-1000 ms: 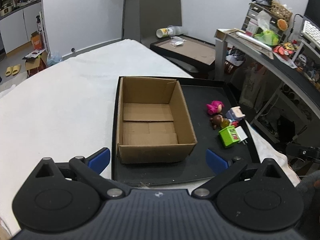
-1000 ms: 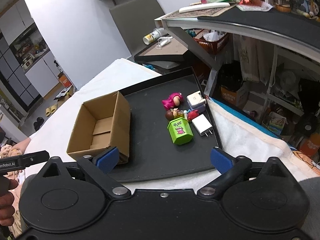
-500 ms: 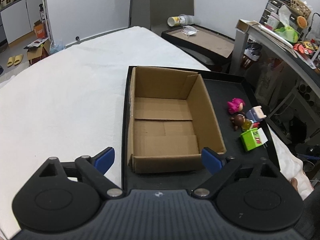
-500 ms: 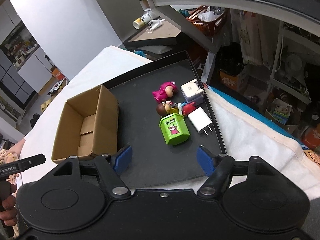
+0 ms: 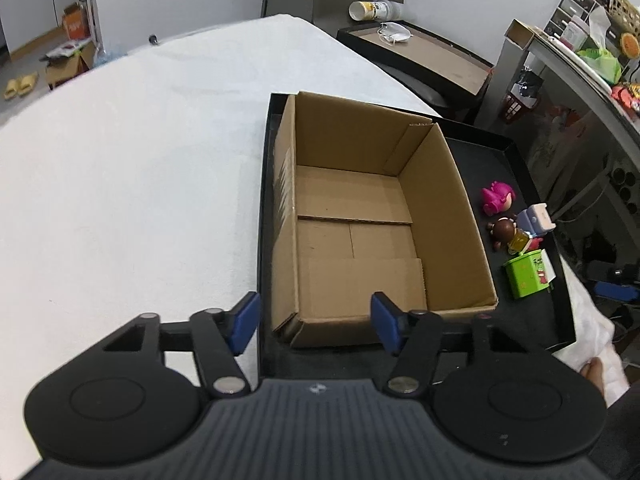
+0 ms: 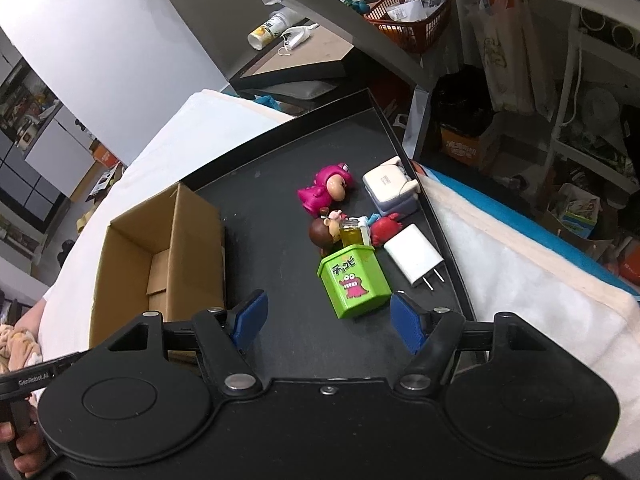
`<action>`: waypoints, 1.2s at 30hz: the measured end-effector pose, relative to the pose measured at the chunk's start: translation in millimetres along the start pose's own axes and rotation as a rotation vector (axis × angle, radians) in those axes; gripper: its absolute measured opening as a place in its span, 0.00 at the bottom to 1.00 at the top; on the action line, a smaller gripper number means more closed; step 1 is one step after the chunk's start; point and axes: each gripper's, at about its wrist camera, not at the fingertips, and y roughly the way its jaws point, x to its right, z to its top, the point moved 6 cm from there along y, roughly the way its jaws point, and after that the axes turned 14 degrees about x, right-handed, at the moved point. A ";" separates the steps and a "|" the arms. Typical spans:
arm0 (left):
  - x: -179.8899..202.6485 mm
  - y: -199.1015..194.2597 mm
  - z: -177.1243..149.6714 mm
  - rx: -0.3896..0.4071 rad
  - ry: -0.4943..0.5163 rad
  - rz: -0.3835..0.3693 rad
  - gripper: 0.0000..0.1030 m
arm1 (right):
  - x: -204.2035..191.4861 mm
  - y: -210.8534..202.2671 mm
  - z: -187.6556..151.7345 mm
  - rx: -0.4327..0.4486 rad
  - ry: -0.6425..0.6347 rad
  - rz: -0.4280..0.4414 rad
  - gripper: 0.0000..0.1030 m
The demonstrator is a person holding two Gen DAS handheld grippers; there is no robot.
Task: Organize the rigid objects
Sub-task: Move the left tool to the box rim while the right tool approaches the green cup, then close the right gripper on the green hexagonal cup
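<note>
An empty cardboard box (image 5: pixel 360 216) stands on the left of a black tray (image 5: pixel 516 160); it also shows in the right wrist view (image 6: pixel 160 248). Right of it lie a green toy box (image 6: pixel 354 284), a pink figure (image 6: pixel 326 190), a brown-headed figure (image 6: pixel 322 232), a small red toy (image 6: pixel 384 226), a white charger (image 6: pixel 414 256) and a white-and-lilac block (image 6: pixel 390 190). My left gripper (image 5: pixel 312 320) is open, straddling the box's near left corner. My right gripper (image 6: pixel 328 320) is open just in front of the green toy box.
The tray (image 6: pixel 280 152) sits on a white cloth-covered table (image 5: pixel 120 160). A second tray with a cup and a mask (image 5: pixel 420 48) stands beyond. A cluttered desk and shelves (image 5: pixel 580 52) are at the right. A hand shows at the lower left of the right wrist view (image 6: pixel 20 440).
Both grippers have moved forward and lower. The left has closed in on the box's near corner. The right has come up to the green toy box and its jaws have narrowed.
</note>
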 end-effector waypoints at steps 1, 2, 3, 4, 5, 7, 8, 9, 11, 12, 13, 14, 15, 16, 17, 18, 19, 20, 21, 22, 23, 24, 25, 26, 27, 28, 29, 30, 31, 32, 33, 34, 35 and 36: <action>-1.3 2.3 -0.6 -0.002 -0.006 -0.001 0.53 | 0.8 3.4 -0.5 0.003 0.004 0.004 0.64; -2.6 4.9 -1.8 -0.007 -0.020 -0.009 0.53 | 2.5 7.1 -1.5 0.004 0.013 0.010 0.62; -4.2 6.4 -2.7 -0.008 -0.043 -0.022 0.52 | 4.4 11.2 -2.3 0.002 0.024 0.013 0.61; -5.4 8.0 -3.3 -0.008 -0.058 -0.028 0.50 | 6.4 15.2 -3.5 -0.003 0.037 0.012 0.58; -5.8 9.6 -3.7 -0.010 -0.061 -0.028 0.49 | 8.3 19.6 -4.7 -0.007 0.044 0.010 0.56; -5.2 13.0 -4.2 -0.018 -0.065 -0.039 0.44 | 10.5 28.0 -5.7 -0.006 0.042 -0.004 0.54; -6.1 15.1 -4.8 -0.024 -0.072 -0.037 0.43 | 11.9 32.3 -6.5 -0.007 0.043 -0.012 0.53; -7.6 16.7 -5.0 -0.026 -0.079 -0.030 0.41 | 13.1 35.4 -7.0 -0.009 0.051 -0.015 0.52; -8.3 18.4 -5.5 -0.025 -0.079 -0.023 0.39 | 15.3 42.2 -7.6 -0.014 0.071 -0.015 0.51; -8.5 18.9 -5.5 -0.023 -0.076 -0.022 0.39 | 15.7 45.0 -7.6 -0.016 0.074 -0.016 0.51; -8.7 19.4 -5.1 -0.023 -0.076 -0.022 0.38 | 15.7 46.7 -7.7 -0.018 0.075 -0.017 0.51; -9.2 20.0 -4.8 -0.024 -0.077 -0.022 0.37 | 16.0 48.9 -7.9 -0.019 0.076 -0.018 0.51; -10.2 20.4 -5.0 -0.025 -0.080 -0.023 0.36 | 16.4 50.9 -8.5 -0.022 0.078 -0.020 0.51; -10.9 21.2 -5.0 -0.028 -0.084 -0.024 0.33 | 16.9 53.3 -9.2 -0.025 0.079 -0.025 0.50; -11.5 22.2 -5.4 -0.032 -0.088 -0.026 0.32 | 17.4 55.8 -10.1 -0.029 0.081 -0.029 0.50; -11.9 23.3 -5.9 -0.036 -0.090 -0.028 0.29 | 17.5 58.1 -11.3 -0.033 0.081 -0.033 0.50; -11.9 24.7 -6.2 -0.040 -0.093 -0.029 0.26 | 17.9 60.8 -12.5 -0.037 0.077 -0.039 0.50; -12.2 25.5 -6.7 -0.044 -0.097 -0.030 0.25 | 18.4 63.4 -13.7 -0.041 0.073 -0.046 0.50; -12.4 26.8 -6.8 -0.047 -0.100 -0.031 0.23 | 19.3 66.0 -15.0 -0.046 0.073 -0.051 0.49; -12.6 28.0 -6.6 -0.050 -0.103 -0.031 0.21 | 20.3 68.8 -16.4 -0.052 0.075 -0.055 0.48; -12.5 29.3 -6.5 -0.052 -0.103 -0.030 0.20 | 21.4 72.2 -17.2 -0.057 0.078 -0.060 0.47; -12.2 30.2 -6.6 -0.054 -0.101 -0.030 0.18 | 22.5 74.9 -18.5 -0.061 0.081 -0.066 0.46; -11.9 30.7 -6.9 -0.056 -0.099 -0.031 0.18 | 23.2 77.7 -19.4 -0.062 0.083 -0.073 0.46; -11.8 30.8 -7.2 -0.056 -0.100 -0.032 0.18 | 23.3 79.9 -19.8 -0.061 0.087 -0.071 0.46; -12.2 30.5 -7.4 -0.054 -0.101 -0.032 0.17 | 23.0 80.8 -20.1 -0.058 0.095 -0.065 0.46; -12.2 30.1 -7.7 -0.051 -0.101 -0.032 0.17 | 22.1 81.7 -20.5 -0.056 0.100 -0.060 0.46; -12.0 29.3 -8.1 -0.047 -0.099 -0.031 0.17 | 21.0 82.2 -21.0 -0.057 0.101 -0.056 0.45; -11.5 28.8 -8.3 -0.043 -0.095 -0.030 0.17 | 20.0 82.4 -22.0 -0.060 0.104 -0.052 0.45; -11.0 27.9 -8.7 -0.038 -0.090 -0.030 0.17 | 19.6 81.7 -23.6 -0.067 0.110 -0.046 0.45; -10.9 27.0 -8.9 -0.033 -0.089 -0.033 0.17 | 18.7 81.7 -25.3 -0.073 0.116 -0.039 0.45; -10.9 26.4 -9.0 -0.031 -0.090 -0.036 0.17 | 17.5 80.9 -27.1 -0.077 0.119 -0.033 0.45; -11.4 25.6 -9.2 -0.029 -0.093 -0.040 0.17 | 16.7 80.4 -28.1 -0.081 0.122 -0.027 0.45; -12.0 24.8 -8.7 -0.026 -0.097 -0.045 0.17 | 16.1 80.1 -29.2 -0.088 0.131 -0.021 0.45; -12.3 23.8 -8.3 -0.021 -0.100 -0.048 0.17 | 15.5 80.2 -30.1 -0.094 0.142 -0.015 0.45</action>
